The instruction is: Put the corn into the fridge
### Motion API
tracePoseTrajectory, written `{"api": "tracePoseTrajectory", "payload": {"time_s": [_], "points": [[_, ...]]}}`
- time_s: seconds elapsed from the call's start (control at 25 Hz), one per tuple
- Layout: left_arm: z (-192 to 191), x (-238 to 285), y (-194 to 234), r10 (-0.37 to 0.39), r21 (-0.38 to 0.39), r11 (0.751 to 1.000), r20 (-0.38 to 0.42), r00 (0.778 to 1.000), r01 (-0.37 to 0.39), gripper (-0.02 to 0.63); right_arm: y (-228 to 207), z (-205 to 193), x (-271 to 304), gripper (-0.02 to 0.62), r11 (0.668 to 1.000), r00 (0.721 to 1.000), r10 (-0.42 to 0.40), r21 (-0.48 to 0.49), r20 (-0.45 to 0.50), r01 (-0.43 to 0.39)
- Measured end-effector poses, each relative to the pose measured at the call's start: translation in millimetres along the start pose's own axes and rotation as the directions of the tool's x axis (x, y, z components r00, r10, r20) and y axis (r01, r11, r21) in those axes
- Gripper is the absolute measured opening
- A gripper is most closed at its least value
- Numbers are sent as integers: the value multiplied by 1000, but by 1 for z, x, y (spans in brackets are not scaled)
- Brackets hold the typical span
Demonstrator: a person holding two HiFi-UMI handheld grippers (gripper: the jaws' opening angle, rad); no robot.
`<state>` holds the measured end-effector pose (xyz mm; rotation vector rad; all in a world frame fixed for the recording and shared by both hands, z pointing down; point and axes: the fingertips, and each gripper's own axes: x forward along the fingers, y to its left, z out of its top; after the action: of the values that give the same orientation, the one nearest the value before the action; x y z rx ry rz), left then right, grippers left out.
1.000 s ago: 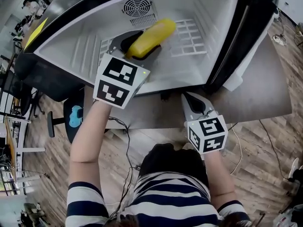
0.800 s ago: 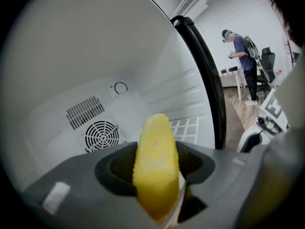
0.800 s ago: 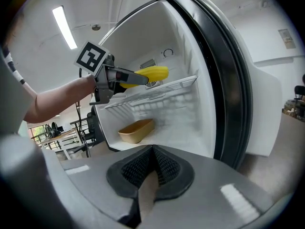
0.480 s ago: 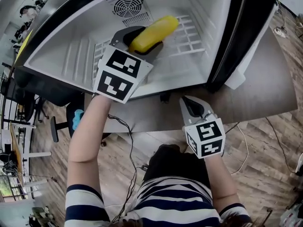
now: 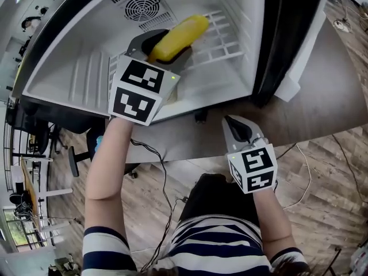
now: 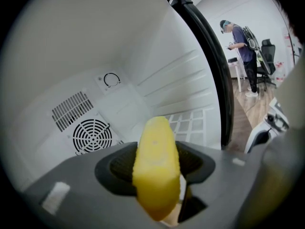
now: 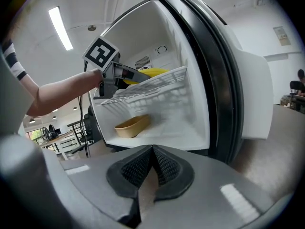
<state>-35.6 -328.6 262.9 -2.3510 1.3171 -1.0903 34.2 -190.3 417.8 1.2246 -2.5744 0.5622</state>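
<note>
Wood floor (image 5: pixel 328 211), brown table (image 5: pixel 328 91) with the open fridge (image 5: pixel 80 68) sitting on it. Door (image 5: pixel 284 33) swung out on the right, its dark edge just beside the shelf opening. Inside: white wire shelf (image 5: pixel 221 36) up top, round fan vent (image 5: pixel 141 7) on the back wall, tan tray (image 7: pixel 131 126) on the fridge floor below the shelf. Cable (image 5: pixel 158 171) hangs off the table's near edge.

Room: shelf is bare to the right of the corn, side walls well clear of it.

Left gripper (image 5: pixel 158 49) is inside the fridge over the shelf's left part, jaws clamped on the corn (image 6: pixel 156 168). Cob pokes forward past the jaw tips toward the back wall, just above the wires; can't tell if it touches them.

Right gripper (image 7: pixel 151 168) is outside, low over the table's near edge, jaws closed together with nothing between them, well apart from the corn.
</note>
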Motion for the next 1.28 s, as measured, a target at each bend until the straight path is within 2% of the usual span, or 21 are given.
{"api": "tracePoseTrajectory", "payload": {"time_s": [0.28, 0.48, 0.64, 1.04, 1.28], "points": [[-2, 1, 0, -12, -1, 1000, -10, 1000, 12, 0, -8, -6, -2, -8, 1000, 1000, -25, 8, -2, 25], [-1, 1, 1, 29, 40, 999, 7, 1000, -29, 0, -10, -6, -2, -8, 1000, 1000, -26, 14, 4, 26], [-1, 1, 1, 39, 37, 999, 21, 999, -40, 0, -11, -7, -2, -8, 1000, 1000, -25, 19, 6, 25], [2, -10, 4, 51, -10, 999, 78, 996, -50, 0, -12, -4, -6, -8, 999, 999, -47, 19, 6, 47], [13, -33, 9, 98, -73, 993, 157, 983, -88, 0, -11, 6, -9, -8, 998, 998, -58, 6, 15, 58]]}}
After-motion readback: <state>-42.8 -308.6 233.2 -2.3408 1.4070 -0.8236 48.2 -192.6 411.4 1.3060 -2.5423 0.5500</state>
